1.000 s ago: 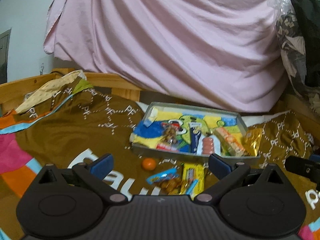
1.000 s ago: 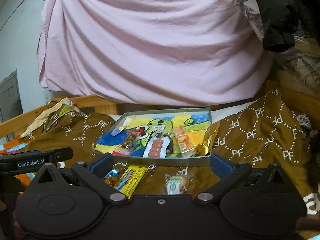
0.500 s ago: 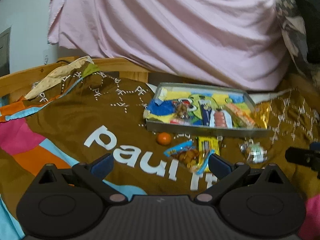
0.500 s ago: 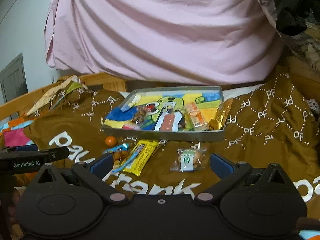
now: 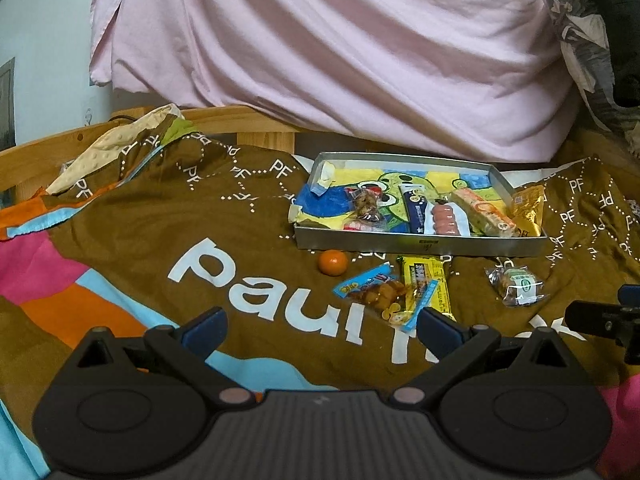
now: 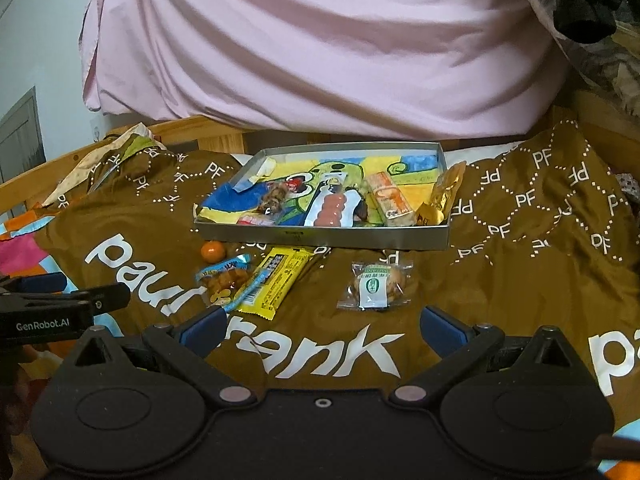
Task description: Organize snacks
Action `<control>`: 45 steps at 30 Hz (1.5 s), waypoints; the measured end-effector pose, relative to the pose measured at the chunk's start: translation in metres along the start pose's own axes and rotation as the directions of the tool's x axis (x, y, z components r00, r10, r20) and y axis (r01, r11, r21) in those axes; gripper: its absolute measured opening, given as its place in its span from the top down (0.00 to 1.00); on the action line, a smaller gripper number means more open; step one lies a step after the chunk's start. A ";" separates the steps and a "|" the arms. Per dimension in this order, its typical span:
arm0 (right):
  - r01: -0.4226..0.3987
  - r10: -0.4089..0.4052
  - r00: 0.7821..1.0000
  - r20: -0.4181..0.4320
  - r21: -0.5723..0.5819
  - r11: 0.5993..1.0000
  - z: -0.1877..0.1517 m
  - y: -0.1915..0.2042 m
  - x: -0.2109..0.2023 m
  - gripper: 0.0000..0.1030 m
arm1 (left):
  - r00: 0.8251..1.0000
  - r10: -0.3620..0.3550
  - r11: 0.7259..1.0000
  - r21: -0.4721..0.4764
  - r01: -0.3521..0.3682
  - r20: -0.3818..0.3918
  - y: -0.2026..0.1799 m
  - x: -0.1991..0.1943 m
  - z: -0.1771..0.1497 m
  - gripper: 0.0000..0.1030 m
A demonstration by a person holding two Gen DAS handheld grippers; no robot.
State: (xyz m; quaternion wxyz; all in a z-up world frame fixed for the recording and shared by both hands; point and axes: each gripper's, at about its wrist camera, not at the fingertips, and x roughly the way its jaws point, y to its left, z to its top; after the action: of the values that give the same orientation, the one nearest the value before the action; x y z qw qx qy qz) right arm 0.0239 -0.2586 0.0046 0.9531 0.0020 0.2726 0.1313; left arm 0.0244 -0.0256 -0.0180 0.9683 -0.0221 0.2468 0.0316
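Both grippers hover low with jaws spread, left gripper (image 5: 320, 326) and right gripper (image 6: 322, 326) empty. Snacks lie beside the tin tray's (image 6: 320, 238) front edge on the "paul frank" blanket (image 6: 520, 248).

This is a bedroom in a home: a brown printed blanket (image 5: 168, 240) covers a bed with a wooden frame (image 5: 240, 124), a pink sheet (image 5: 340, 60) hangs behind, and clothes (image 6: 588, 0) pile at the right.
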 end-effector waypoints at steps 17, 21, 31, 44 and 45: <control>0.011 -0.011 1.000 -0.025 -0.012 1.000 -0.002 -0.001 0.012 0.01 | 1.000 0.002 1.000 -0.020 -0.002 -0.013 0.003 0.005 -0.003 0.00; 0.018 -0.018 0.999 -0.028 -0.018 1.000 -0.003 -0.003 0.014 0.01 | 1.000 0.005 1.000 -0.029 -0.006 -0.018 0.002 0.009 -0.004 0.00; 0.029 -0.029 0.999 -0.031 -0.018 0.999 -0.005 -0.020 0.032 0.01 | 0.999 -0.010 1.000 0.001 0.010 -0.046 -0.005 0.025 0.001 0.00; 0.009 -0.018 0.992 -0.127 -0.075 0.997 0.011 -0.050 0.086 0.01 | 0.978 -0.188 0.979 0.061 0.194 -0.091 -0.040 0.100 0.035 0.00; 0.005 -0.015 0.992 -0.128 -0.076 0.997 0.012 -0.051 0.089 0.01 | 0.975 -0.197 0.975 0.084 0.206 -0.099 -0.043 0.107 0.035 0.00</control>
State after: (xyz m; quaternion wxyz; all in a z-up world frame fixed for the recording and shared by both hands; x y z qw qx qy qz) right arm 0.1150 -0.2844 -0.0351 0.9337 -0.0440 0.3281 0.1366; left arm 0.1383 -0.0610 -0.0371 0.9543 -0.0032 0.2880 -0.0794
